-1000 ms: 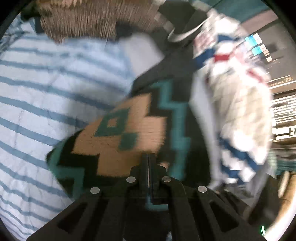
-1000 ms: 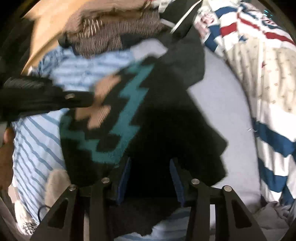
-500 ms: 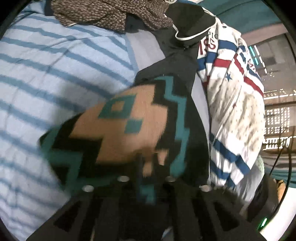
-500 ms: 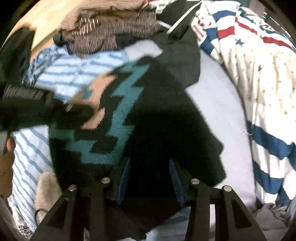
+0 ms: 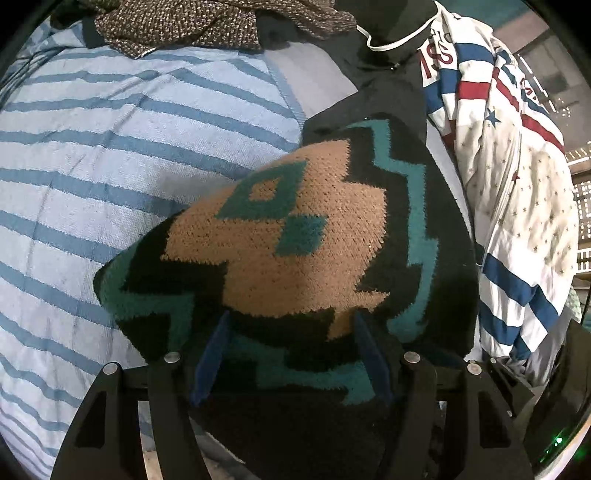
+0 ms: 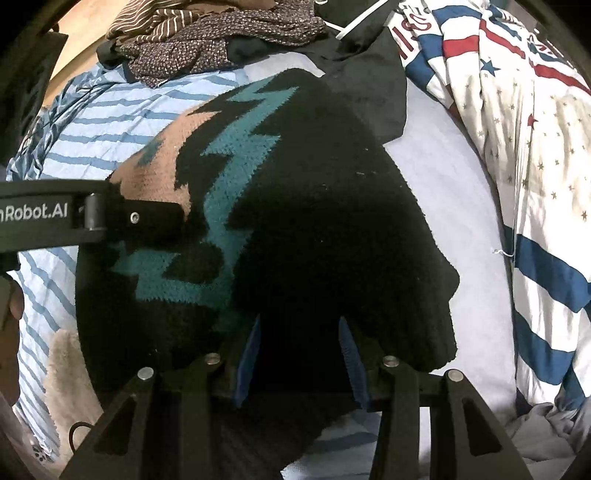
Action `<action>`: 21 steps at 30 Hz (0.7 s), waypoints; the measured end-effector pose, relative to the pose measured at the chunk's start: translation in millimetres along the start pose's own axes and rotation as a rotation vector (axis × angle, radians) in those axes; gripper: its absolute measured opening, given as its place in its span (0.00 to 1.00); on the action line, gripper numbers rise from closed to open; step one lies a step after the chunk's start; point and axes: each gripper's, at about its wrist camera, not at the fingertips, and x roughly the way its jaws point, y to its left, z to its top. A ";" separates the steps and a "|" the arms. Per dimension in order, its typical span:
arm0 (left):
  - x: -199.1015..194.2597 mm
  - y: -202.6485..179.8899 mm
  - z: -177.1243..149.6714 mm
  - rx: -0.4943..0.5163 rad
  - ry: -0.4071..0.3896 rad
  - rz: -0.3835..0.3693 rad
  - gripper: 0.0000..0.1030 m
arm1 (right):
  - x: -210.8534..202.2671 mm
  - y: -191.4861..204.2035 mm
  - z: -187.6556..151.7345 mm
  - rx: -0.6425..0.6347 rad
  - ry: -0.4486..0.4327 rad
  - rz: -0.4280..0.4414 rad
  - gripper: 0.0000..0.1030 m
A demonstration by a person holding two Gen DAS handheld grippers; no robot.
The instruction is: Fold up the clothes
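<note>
Sweater [image 5: 280, 240], a thick knit in black, teal and tan with a zigzag pattern, lies bunched in the middle of a blue-striped sheet [image 5: 92, 155], with both grippers pointing steeply down over its near edge. It looks soft, floppy and fairly light, so it should sag and drape wherever it is lifted; the fuzzy knit ought to give the pads good friction rather than slip. Nothing about it seems fragile. The best hold is probably a thin single edge or a corner, such as the black flap [image 6: 424, 295] at the right, not the bulky heap.

The left gripper [image 5: 291, 350] has its jaws opening, with the knit lying between them and the pads no longer pressing on it. The right gripper [image 6: 299, 354] has its jaws part way apart over black fabric; whether they pinch it, I cannot tell.

Count: 1 patterned sweater, 2 grippers, 1 striped sheet, 1 star-and-stripe cloth [image 5: 517, 192] at the right, 1 speckled brown knit [image 5: 207, 26] at the far side, and 1 dark garment with a white cord [image 6: 369, 74] beside it.
</note>
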 end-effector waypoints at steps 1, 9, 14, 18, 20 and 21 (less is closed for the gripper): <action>-7.2 2.2 -2.1 -0.006 0.004 -0.014 0.63 | -7.3 -4.5 -1.1 0.013 -0.007 0.014 0.46; -42.6 3.6 -37.7 0.089 0.077 -0.144 0.10 | -56.8 -60.4 -4.7 0.174 -0.125 0.003 0.45; 0.6 5.5 -57.5 0.110 0.140 -0.095 0.03 | -30.8 -64.8 -0.5 0.242 -0.101 0.017 0.33; 5.1 19.4 -62.1 0.105 0.133 -0.121 0.03 | 12.2 -64.4 -1.3 0.273 -0.032 0.012 0.32; 4.5 17.8 -63.3 0.124 0.125 -0.109 0.03 | 14.8 -74.4 0.6 0.330 -0.024 0.051 0.32; 4.1 17.0 -64.0 0.134 0.121 -0.103 0.03 | 12.6 -77.2 2.0 0.349 -0.014 0.064 0.32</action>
